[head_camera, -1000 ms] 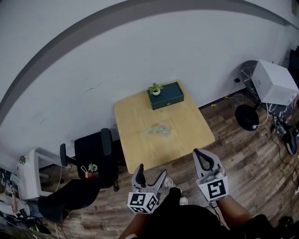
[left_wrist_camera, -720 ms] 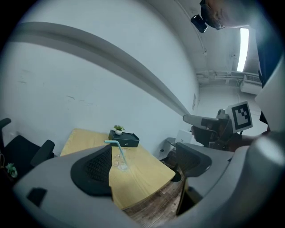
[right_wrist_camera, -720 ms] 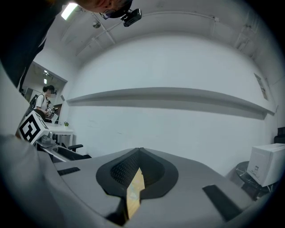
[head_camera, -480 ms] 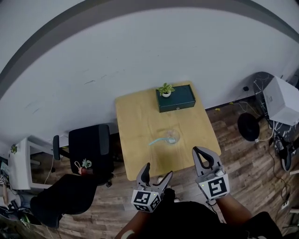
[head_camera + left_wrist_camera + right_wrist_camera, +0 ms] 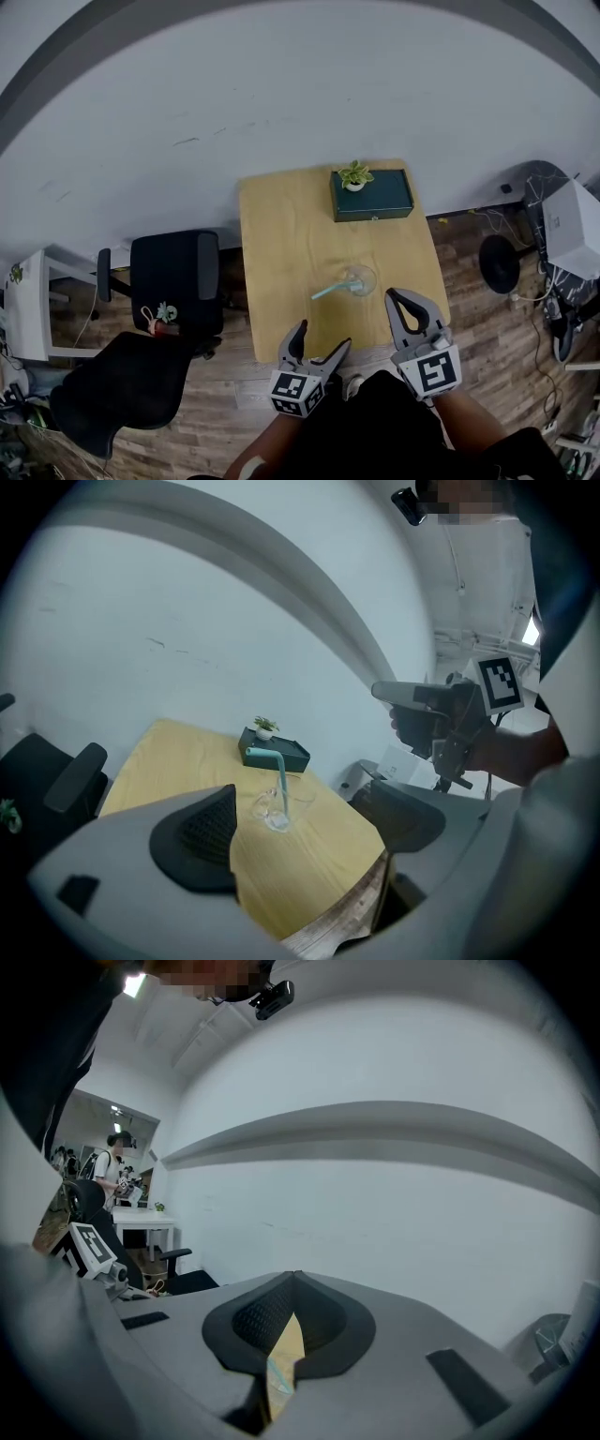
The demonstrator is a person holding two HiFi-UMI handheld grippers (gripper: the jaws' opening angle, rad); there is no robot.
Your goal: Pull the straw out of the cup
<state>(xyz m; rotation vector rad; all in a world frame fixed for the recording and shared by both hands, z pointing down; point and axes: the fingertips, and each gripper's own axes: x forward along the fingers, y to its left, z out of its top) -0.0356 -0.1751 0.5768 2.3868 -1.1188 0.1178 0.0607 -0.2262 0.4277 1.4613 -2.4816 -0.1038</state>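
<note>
Teal straw (image 5: 330, 290) stands in a clear glass cup (image 5: 359, 278), its free end out over the rim, pointing left. Cup is on a light-wood table (image 5: 281, 234), toward the front edge and right of centre. At the far edge by the wall: dark green box (image 5: 377, 199) w/ a small potted plant (image 5: 354, 175) on its top left corner.

L gripper (image 5: 322, 339) hovers just off the table's front edge. Jaws spread, nothing between them. In the left gripper view, cup & straw show through the gap, well beyond the pads.

R gripper (image 5: 397, 300) appears just right of the cup in the head view, but the left gripper view shows it held up in the air, well clear of table & cup. Jaws pressed together at the tips, pinching nothing. The right gripper view gives only a sliver of tabletop and a bit of teal thru the slit below the tips.

Black office chair (image 5: 175, 279) stands just left of the table, w/ a second black chair (image 5: 117, 389) nearer the camera. White desk (image 5: 26, 314) is at far left. Floor (image 5: 487, 328) is wood plank.
</note>
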